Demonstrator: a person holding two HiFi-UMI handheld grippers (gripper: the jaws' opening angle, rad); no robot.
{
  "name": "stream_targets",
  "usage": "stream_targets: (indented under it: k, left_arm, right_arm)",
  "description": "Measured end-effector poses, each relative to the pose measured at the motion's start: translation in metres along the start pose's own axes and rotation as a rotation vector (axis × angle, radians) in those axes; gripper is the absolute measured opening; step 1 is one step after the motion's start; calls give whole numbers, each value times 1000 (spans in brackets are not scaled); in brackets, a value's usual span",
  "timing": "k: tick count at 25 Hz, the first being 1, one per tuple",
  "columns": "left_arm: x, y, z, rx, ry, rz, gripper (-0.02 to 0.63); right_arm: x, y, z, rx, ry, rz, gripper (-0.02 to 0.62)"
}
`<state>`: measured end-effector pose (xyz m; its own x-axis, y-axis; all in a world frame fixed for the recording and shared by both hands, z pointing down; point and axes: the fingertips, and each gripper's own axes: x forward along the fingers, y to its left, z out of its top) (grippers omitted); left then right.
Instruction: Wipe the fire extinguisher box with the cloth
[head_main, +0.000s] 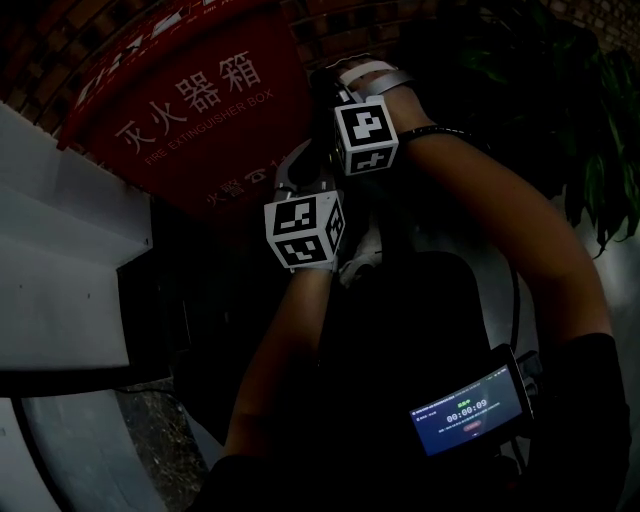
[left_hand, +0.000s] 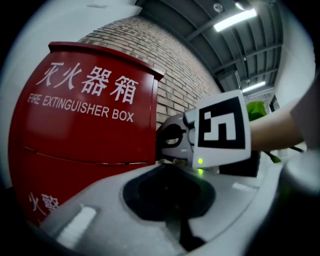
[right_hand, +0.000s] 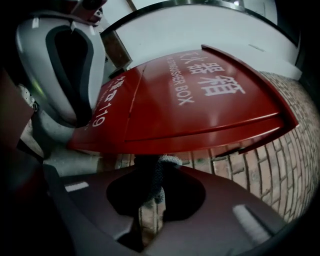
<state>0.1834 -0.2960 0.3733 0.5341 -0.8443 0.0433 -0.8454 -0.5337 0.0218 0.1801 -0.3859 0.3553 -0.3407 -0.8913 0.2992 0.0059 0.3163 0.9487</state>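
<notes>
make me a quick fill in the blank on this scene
1. The box is painted ___.
2. The right gripper is shut on a grey ___.
3. The wall behind the box is made of ___.
Missing words: red; cloth; brick.

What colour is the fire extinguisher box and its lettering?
The box is red with white lettering; the left gripper view shows it best.

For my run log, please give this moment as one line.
left tongs: shut, empty | right tongs: shut on cloth | cloth: at fire extinguisher box edge
</notes>
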Motion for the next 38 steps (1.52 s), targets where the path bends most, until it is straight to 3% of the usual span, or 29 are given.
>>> stream_targets:
  k: [27,38]
  left_arm:
    - [19,16,-172,-45,210,0,0]
    - [23,25,-206,-71,276,2,0]
  right_arm:
    - [75,241,-18,43,20,320,48]
    - [84,306,-21,-32,26,500,46]
